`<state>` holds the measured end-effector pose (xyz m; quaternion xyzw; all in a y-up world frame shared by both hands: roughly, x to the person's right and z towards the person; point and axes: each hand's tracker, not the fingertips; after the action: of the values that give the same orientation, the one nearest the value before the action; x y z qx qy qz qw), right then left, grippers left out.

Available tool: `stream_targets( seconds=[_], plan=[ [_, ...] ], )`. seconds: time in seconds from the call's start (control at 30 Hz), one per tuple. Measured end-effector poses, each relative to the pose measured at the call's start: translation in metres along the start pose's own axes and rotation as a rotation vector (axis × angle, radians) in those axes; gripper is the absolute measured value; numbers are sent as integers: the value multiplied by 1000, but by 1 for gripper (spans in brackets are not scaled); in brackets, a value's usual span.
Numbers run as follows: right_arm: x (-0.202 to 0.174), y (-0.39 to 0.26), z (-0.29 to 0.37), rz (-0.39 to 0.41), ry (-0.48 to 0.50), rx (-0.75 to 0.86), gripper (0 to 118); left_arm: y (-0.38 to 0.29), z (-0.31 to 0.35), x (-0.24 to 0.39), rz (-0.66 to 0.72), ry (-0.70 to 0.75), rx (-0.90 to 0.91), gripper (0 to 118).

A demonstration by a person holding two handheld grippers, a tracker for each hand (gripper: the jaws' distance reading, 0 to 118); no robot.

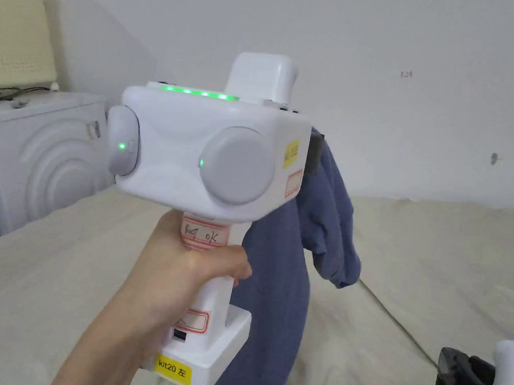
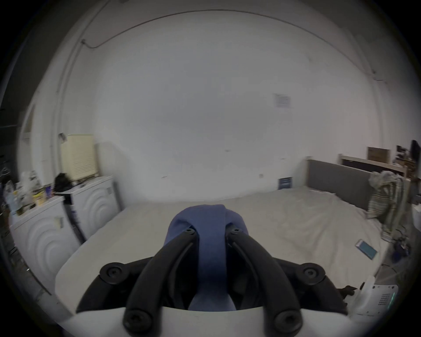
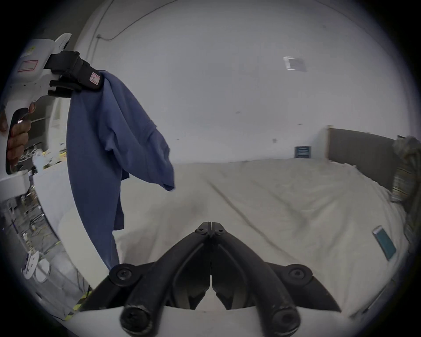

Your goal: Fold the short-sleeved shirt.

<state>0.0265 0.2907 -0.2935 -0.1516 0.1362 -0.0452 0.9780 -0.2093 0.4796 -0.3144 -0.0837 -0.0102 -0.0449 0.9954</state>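
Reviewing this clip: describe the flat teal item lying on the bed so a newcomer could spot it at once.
Start at the wide cream-sheeted bed along the white wall, then follow it toward the grey headboard. Near the bed's edge, short of the striped bundle of cloth, lies a thin teal rectangle with a pale border. It is the only flat, hard-edged item lying on the sheet; the blue shirt hangs in the air.

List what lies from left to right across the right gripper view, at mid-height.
Hand on the left gripper → blue shirt hanging from it → bed sheet → headboard → striped cloth.
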Motion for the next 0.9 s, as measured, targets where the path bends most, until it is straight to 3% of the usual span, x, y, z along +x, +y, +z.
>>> stream_targets(
  seconds=[0.2, 0.3, 0.43, 0.67, 0.7, 0.8, 0.9],
  plan=[
    [70, -5, 22, -36, -173, -17, 0, -76, -67, 100, 55, -241, -193, 17],
    [97, -17, 24, -76, -203, -57, 0, -153, -111, 146, 26, -259, -417, 17],
    [117, -33, 21, -67, -255, -117, 0, -250, -150, 192, 35, -317, -668, 17],
    [138, -45, 8, -123, -280, -161, 0, -259, -153, 197, 28, -281, -627, 19],
    [138, -46, 7, -127, -284, -162, 0, -256, -153, 195, 29, -279, -626, 30],
    [137, -45, 7, -129, -280, -162, 0, -248, -144, 181, 89, -306, -552, 82],
    [131, -45, 6, -121, -268, -166, 0, -229, -136, 162, 143, -326, -534, 84]
  ],
)
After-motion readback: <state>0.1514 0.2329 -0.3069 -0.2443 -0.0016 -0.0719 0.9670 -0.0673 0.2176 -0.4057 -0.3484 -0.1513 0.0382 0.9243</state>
